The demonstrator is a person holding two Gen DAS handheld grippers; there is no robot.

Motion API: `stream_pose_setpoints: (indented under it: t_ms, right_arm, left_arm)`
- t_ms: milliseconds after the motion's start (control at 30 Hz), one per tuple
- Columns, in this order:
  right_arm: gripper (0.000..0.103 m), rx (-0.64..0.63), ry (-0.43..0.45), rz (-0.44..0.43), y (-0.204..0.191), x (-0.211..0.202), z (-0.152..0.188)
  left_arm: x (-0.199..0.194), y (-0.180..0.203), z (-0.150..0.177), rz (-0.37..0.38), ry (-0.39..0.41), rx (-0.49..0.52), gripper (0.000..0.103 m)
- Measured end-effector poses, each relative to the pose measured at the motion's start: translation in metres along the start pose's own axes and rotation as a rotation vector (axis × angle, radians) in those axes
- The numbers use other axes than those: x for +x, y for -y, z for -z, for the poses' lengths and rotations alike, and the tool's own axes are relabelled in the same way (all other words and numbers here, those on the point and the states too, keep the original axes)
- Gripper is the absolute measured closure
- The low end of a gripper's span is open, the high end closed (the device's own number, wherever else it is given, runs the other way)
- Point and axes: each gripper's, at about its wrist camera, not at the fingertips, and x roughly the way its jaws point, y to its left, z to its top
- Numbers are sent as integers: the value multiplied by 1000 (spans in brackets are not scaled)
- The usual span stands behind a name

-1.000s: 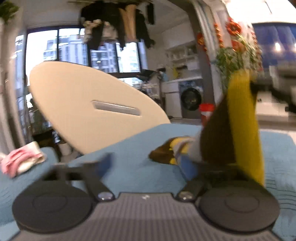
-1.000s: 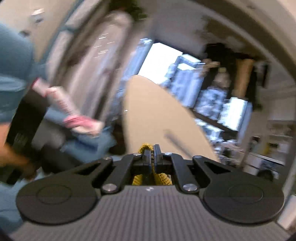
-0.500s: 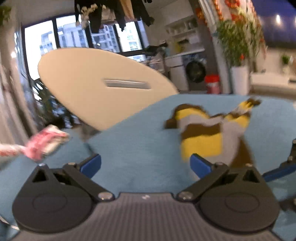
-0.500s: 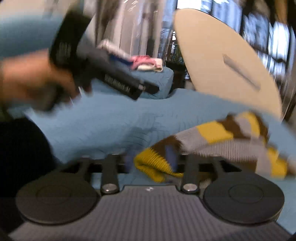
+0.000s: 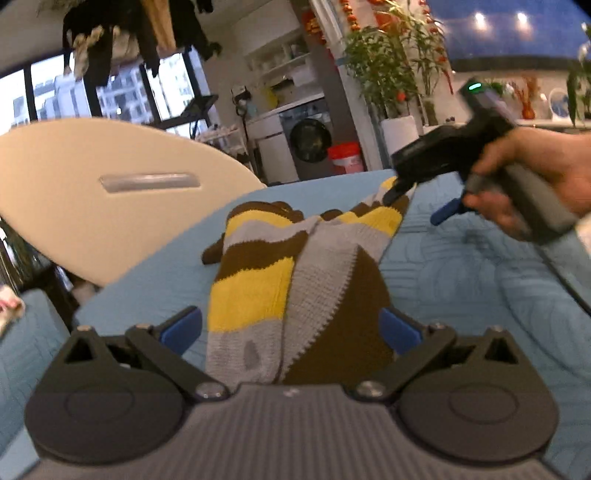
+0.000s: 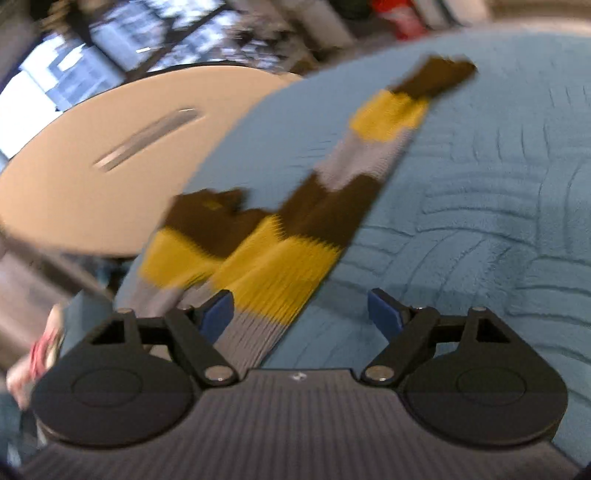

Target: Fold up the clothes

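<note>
The striped knit sweater [image 5: 295,280], in bands of brown, yellow and grey, lies bunched lengthwise on the blue quilted bed [image 5: 480,295]; I place everything else from it. My left tool [image 5: 291,328] sits at its near end with the blue pads [image 5: 181,328] wide apart, one on each side of the cloth and not pressing it. The grey and brown hem runs under the tool's body.

At the sweater's far end my right hand [image 5: 535,184] holds the right tool [image 5: 417,199] just over the yellow and grey tip. In that tool's own view its jaws are opening, and the blue pads [image 6: 218,314] stand clear of the knit: the cloth passes beside the left pad and under the body, and the bed shows bare between the pads. This view is blurred, so I cannot tell if the left pad brushes the fabric. A sleeve [image 6: 406,110] stretches away from the tool there, ending in a brown cuff.

Left of the sweater, past the bed's edge, a cream oval board [image 5: 110,192] with a grey slot leans up. Behind the sweater stand a washing machine [image 5: 308,140] and a red bucket [image 5: 345,157], with tall green plants [image 5: 380,74] to their right. Dark clothes [image 5: 129,33] hang by the window above the board. Nothing lies on the quilt between the two tools except the sweater itself.
</note>
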Motion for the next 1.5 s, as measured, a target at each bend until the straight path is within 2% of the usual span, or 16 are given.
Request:
stream_pose_setpoints:
  t_ms: [67,100,133,200,267,433,600,767,833,933,1000,1100,1167,1233,1367,1500]
  right_arm:
    - [25,-6,16,-27,-1,9,-1]
    - [63,-14,4,-40,-4,13,-3]
    - [89,-43,-11,-45,-10,15,-4]
    - [97,-146,-44,-38,-30,17,-2]
    - [97,-307,-11,-67,-64,2,4]
    - [97,-531,-24,-325,-158,-47,31]
    - [96,-753,-246,-554,-259,-79,90]
    - [89,-832,-424,-549,-292,-94,139]
    - [79,-833,-451,-542,-292,-102,148]
    - [73,-801,-475,-578,-287,-113,151]
    - [59,-769,-431,-616,-278,-124,147]
    - [33,-748,-245,-556,-254,-138,139]
    - [21,-700,-97,-395,-230,-129,132]
    - [21,-714,-45,-268,-217,-117,133]
    - [23,-813,-47,-69,-193,-82,143]
    - [23,-780,-30,-85,-177,-83,145]
  left_arm:
    - [1,1,-6,-4,6,-3,0]
    - [3,-1,-6,2,3,-15,0]
    - [4,-2,-7,6,3,-23,0]
    - [7,-2,-8,7,8,-30,0]
    - [9,-4,-11,0,21,-35,0]
    - [16,-11,-18,-4,41,-81,0]
    - [9,-29,-20,-47,86,-153,0]
    - [11,-65,-12,-37,102,-361,1]
    - [14,-74,-8,-34,94,-426,9]
    - [24,-105,5,-65,77,-608,37]
    - [26,-116,9,-105,88,-659,57]
    - [28,-125,13,-110,77,-706,63]
    - [32,-127,17,-94,47,-731,64]
    - [36,-127,19,-74,12,-736,58]
    - [47,-127,26,21,-82,-802,19]
    - [50,-124,24,41,-59,-763,11]
